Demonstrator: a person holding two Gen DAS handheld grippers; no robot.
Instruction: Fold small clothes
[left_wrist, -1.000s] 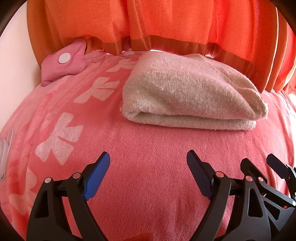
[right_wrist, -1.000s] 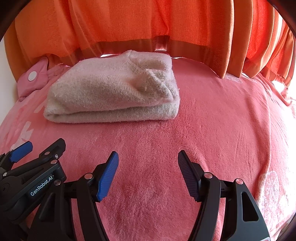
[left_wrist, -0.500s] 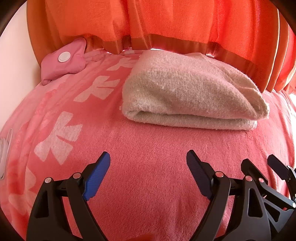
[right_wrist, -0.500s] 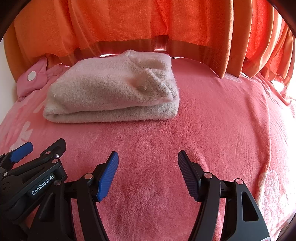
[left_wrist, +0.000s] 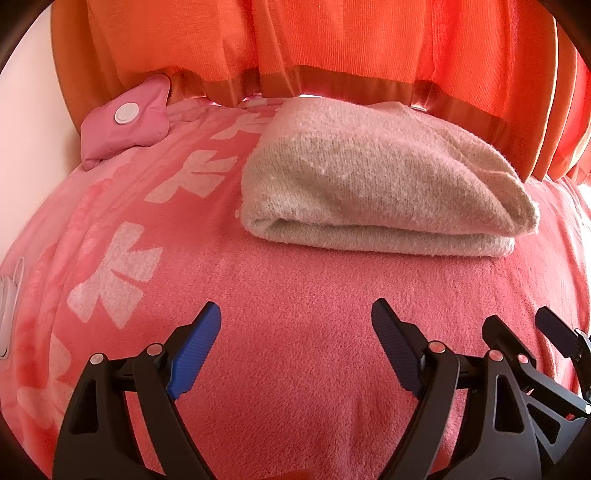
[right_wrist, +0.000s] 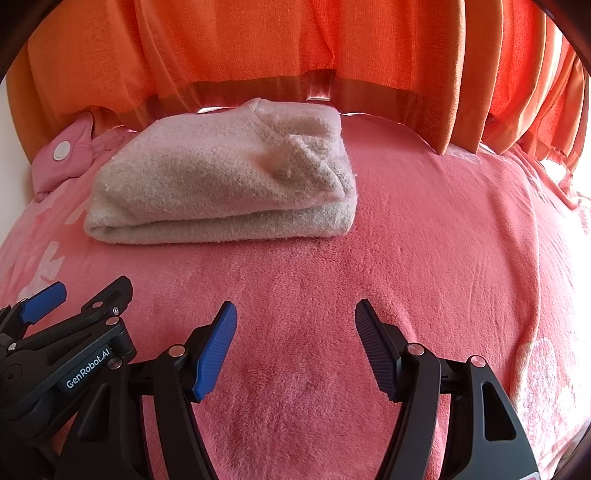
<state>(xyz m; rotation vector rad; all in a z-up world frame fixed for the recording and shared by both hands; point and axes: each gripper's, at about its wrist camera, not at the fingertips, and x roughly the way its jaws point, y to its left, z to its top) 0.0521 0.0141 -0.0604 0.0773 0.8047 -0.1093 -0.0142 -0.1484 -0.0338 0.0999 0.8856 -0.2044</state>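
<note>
Ahead of both tongs, well apart, folded beige garment (left_wrist: 369, 192) on pink blanket (left_wrist: 295, 295); L tongs (left_wrist: 295, 347) & R tongs (right_wrist: 295, 347) spread, empty.

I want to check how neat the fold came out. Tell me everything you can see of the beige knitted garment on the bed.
The beige garment looks like a soft, fuzzy knit, folded into a thick oblong bundle of several layers, with a rounded fold along its near edge. A wrinkled flap lies tucked at its right end. It rests flat on the pink blanket, its far edge close under the orange curtain. A small pink pouch lies to its left, apart from it. Neither gripper touches it.
</note>
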